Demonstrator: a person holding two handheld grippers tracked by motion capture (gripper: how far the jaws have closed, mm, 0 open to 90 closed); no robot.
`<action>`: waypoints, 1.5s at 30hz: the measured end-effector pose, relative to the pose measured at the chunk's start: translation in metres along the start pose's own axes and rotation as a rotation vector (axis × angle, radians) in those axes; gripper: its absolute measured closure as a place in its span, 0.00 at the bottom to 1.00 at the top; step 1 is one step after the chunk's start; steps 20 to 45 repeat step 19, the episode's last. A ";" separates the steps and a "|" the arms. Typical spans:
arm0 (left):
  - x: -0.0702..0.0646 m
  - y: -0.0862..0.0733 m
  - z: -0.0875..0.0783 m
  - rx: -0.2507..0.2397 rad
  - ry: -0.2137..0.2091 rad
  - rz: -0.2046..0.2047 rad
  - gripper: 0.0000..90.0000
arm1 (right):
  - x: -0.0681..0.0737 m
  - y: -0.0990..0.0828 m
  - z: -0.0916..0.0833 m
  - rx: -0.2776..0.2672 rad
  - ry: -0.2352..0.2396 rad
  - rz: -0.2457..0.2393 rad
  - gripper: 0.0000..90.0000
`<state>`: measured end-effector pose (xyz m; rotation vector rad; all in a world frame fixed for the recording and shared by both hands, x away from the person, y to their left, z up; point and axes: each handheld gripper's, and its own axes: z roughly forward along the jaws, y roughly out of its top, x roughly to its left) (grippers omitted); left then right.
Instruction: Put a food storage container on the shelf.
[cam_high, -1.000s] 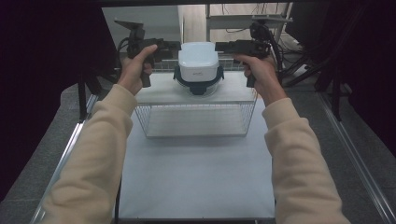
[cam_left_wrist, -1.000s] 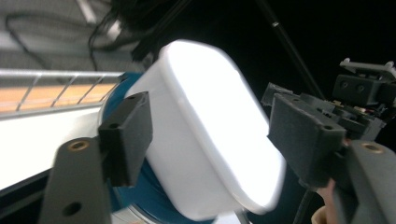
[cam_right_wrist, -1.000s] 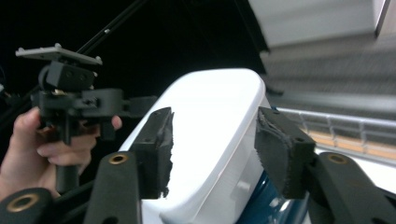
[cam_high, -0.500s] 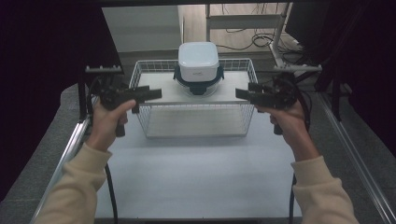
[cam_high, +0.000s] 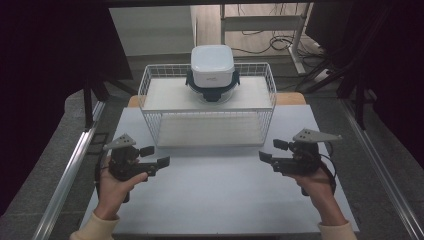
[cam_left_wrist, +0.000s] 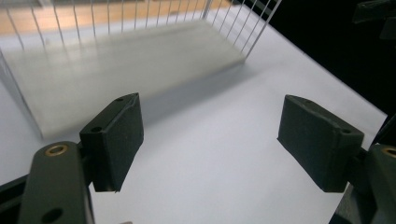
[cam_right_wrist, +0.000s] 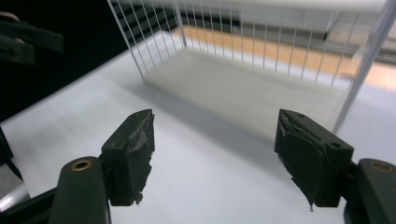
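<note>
Tongs status: I read left tongs (cam_high: 153, 159) at 8 o'clock and right tongs (cam_high: 274, 153) at 4 o'clock, both spread, just opening, nothing between. Container (cam_high: 212, 71) sits atop wire basket (cam_high: 150, 80) at 12 o'clock on tabletop (cam_high: 215, 200).

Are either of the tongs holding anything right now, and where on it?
Nothing. Left tongs and right tongs are open and empty.

Left gripper (cam_high: 152, 159) held low in the left hand (cam_high: 116, 181), jaws pointing inward toward the right gripper (cam_high: 272, 152), spread wide with nothing between; they have just been opening. Right gripper held level in the right hand (cam_high: 316, 184), facing it, well apart, jaws likewise just opening, empty.
</note>
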<state>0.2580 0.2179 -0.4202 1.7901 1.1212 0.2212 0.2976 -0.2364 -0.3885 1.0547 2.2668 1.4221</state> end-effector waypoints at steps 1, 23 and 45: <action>0.001 -0.004 0.002 0.007 0.004 -0.005 0.23 | -0.001 -0.006 0.002 0.012 -0.005 0.004 0.32; 0.009 -0.020 0.014 0.065 0.033 -0.033 0.22 | -0.008 -0.026 0.011 0.045 -0.017 0.016 0.27; 0.009 -0.020 0.014 0.065 0.033 -0.033 0.22 | -0.008 -0.026 0.011 0.045 -0.017 0.016 0.27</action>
